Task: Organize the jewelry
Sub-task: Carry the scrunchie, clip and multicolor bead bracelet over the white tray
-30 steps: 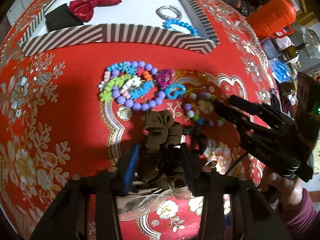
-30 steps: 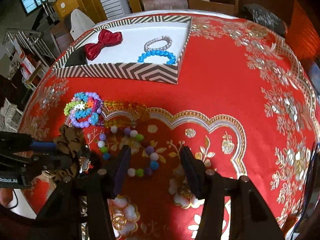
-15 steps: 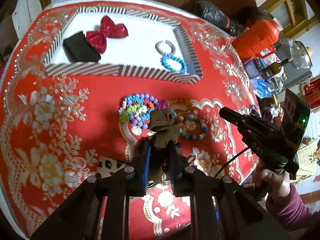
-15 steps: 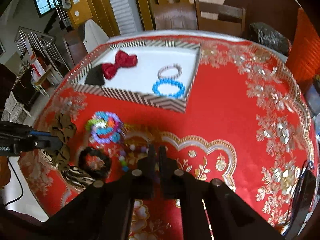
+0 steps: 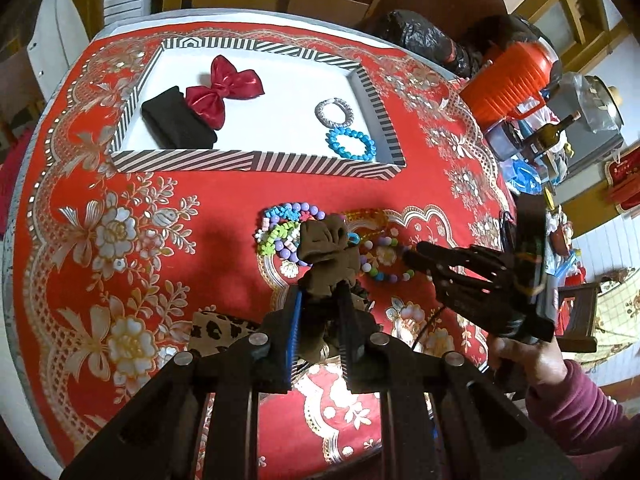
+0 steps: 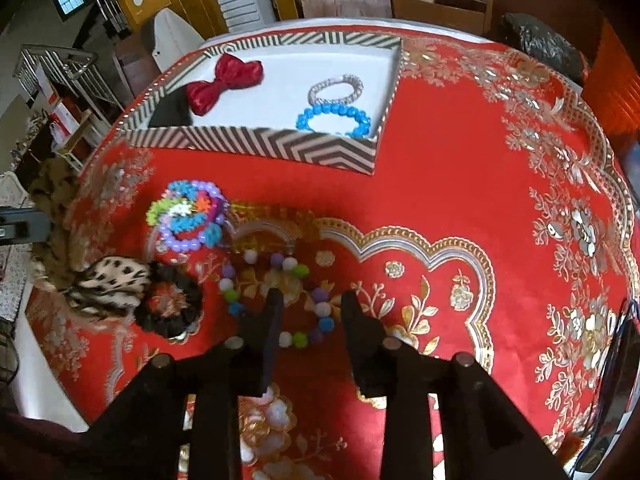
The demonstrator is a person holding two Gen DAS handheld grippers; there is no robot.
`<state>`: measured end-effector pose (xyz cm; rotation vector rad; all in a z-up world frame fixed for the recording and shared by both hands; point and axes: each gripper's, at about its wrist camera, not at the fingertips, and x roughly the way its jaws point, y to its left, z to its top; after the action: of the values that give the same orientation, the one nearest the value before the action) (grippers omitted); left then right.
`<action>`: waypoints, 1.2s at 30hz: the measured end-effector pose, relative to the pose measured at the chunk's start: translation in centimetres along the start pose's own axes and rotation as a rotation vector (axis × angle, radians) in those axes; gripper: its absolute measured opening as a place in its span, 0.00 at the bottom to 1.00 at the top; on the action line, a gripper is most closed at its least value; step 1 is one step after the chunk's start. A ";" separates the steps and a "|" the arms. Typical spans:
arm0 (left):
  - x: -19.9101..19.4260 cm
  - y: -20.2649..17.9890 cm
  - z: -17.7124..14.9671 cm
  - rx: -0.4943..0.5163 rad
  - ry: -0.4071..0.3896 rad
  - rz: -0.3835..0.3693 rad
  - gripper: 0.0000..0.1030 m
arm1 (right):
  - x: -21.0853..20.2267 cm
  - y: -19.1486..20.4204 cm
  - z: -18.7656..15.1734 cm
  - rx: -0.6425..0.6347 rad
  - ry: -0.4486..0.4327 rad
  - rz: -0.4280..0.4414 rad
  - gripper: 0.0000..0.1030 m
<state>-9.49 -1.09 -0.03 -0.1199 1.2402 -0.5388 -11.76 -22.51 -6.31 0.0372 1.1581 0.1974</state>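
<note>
My left gripper (image 5: pixel 320 296) is shut on a brown scrunchie (image 5: pixel 324 248) and holds it above the red tablecloth. The same scrunchie (image 6: pixel 52 188) shows blurred at the left edge of the right wrist view. My right gripper (image 6: pixel 312 304) hangs low over a pom-pom bead bracelet (image 6: pixel 304 270). Its jaws are opening, and the bracelet's right side lies between them untouched. The striped tray (image 5: pixel 256 160) at the back holds a red bow (image 5: pixel 224 88), a black pouch (image 5: pixel 176 124), a silver bracelet (image 5: pixel 334 112) and a blue bead bracelet (image 5: pixel 350 144).
A pile of colourful bead bracelets (image 6: pixel 188 216) and an amber bracelet (image 6: pixel 276 216) lie before the tray. A leopard scrunchie (image 6: pixel 112 280) and a black scrunchie (image 6: pixel 172 304) lie near the left table edge. An orange container (image 5: pixel 508 84) and bottles stand beyond the right edge.
My left gripper closed on the brown scrunchie and lifted it off the cloth. My right gripper shut, rose, then came back down over the pom-pom bracelet with its jaws parted again.
</note>
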 end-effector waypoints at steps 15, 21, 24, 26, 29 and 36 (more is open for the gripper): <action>-2.8 0.5 3.5 -0.021 -0.095 0.008 0.04 | -8.1 0.4 2.7 -0.053 -0.157 0.035 0.08; -3.5 0.0 5.9 -0.005 -0.142 0.024 0.04 | -10.5 -0.1 5.2 -0.075 -0.208 0.002 0.08; -3.7 -0.1 7.2 0.000 -0.159 0.038 0.04 | -11.0 -0.3 6.3 -0.080 -0.224 -0.004 0.08; -3.8 -0.2 7.9 0.006 -0.170 0.046 0.04 | -11.4 -0.2 7.0 -0.091 -0.235 -0.010 0.08; -3.7 -0.3 8.9 0.014 -0.182 0.060 0.04 | -11.9 0.1 8.3 -0.110 -0.253 -0.016 0.08; -2.8 -0.2 10.6 0.041 -0.190 0.107 0.04 | -11.8 0.5 10.8 -0.130 -0.273 -0.016 0.08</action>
<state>-0.41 -2.14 6.09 -0.0681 1.0438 -0.4486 -6.53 -23.33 8.84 -0.0589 0.8720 0.2448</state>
